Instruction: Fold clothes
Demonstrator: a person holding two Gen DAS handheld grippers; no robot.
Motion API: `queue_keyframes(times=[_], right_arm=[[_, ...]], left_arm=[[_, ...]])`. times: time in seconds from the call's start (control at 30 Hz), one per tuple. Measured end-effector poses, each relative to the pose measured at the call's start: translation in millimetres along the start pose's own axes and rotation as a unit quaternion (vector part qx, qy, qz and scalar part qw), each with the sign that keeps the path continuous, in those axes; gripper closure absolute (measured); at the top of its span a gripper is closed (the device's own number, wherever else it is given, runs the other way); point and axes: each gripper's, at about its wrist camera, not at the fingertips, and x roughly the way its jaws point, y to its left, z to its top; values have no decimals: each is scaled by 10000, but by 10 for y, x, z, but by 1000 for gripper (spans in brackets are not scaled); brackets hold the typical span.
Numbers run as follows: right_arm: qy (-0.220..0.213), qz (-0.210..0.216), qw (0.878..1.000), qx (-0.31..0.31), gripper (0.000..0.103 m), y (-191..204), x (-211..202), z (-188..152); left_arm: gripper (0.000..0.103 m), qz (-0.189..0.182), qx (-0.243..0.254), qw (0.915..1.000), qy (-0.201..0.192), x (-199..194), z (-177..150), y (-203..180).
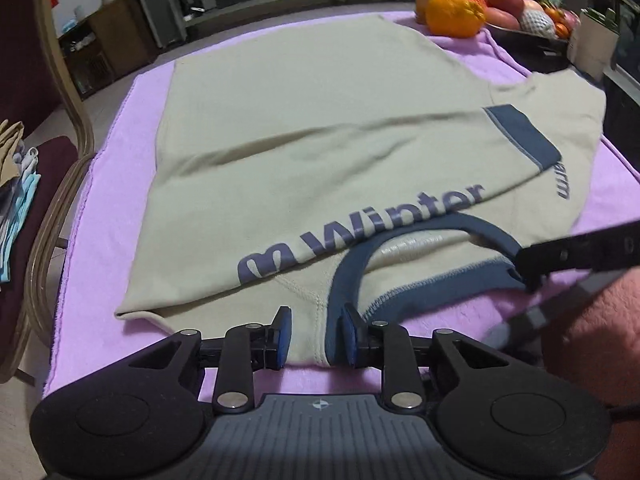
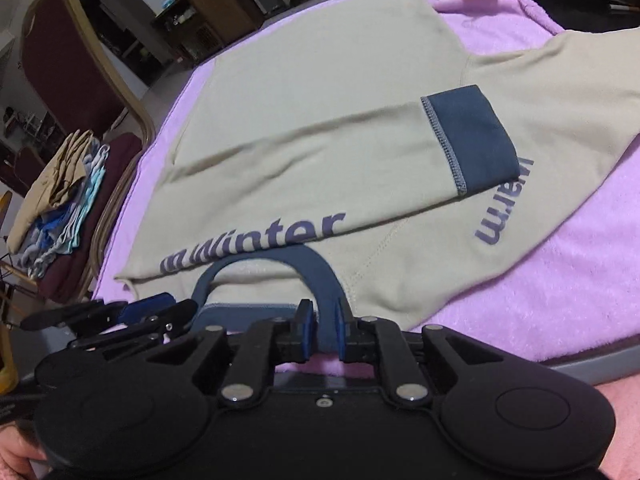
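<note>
My desk wears a lilac blanket (image 1: 104, 216); the beige sweatshirt (image 1: 304, 128) lies flat on it, an orange (image 1: 454, 14) beyond the sweatshirt's far corner.

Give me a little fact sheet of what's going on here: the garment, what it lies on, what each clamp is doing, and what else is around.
garment: beige sweatshirt, one sleeve folded across its front
surface: purple blanket
left gripper: closed on the shoulder fabric beside the collar
right gripper: closed on the blue collar
nearby: orange, fruit tray, stack of clothes on a chair
</note>
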Motion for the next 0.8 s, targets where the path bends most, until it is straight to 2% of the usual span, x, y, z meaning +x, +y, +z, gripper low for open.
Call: queue_keyframes(times=[0.07,0.13,0.2,0.4,0.5,0.6,0.7,0.8], right_arm=[[-221,201,9995,129,88,-48,-198,52],[-516,352,9975,318,83,-134,-414,129],[-870,423,9935,595,81,-271,-646,238],[-1843,162,9747,1254,70,-893,-1320,626],[-2201,-147,9624,1584,69,-1287,-1557,851],[-2526,-144,9497,1843,69,-1642,-1673,1098],[-2859,-136,9344,2122,70,-1985,-1665,1355],[-3085,-486,9116,2672,69,-2426,-1492,1519]], left_arm=[[77,-122,-142,9998,-53,-120,59,34],[77,-92,-240,9994,-210,-262,161,50],[72,-68,-298,9987,-410,-414,310,35],[68,-245,-418,9954,-823,-708,796,-155],[68,-256,-354,9951,-892,-691,988,-338],[68,-254,-277,9955,-873,-585,1138,-510],[68,-322,-201,9967,-720,-411,1226,-675],[68,-349,2,9979,-545,-229,1216,-846]])
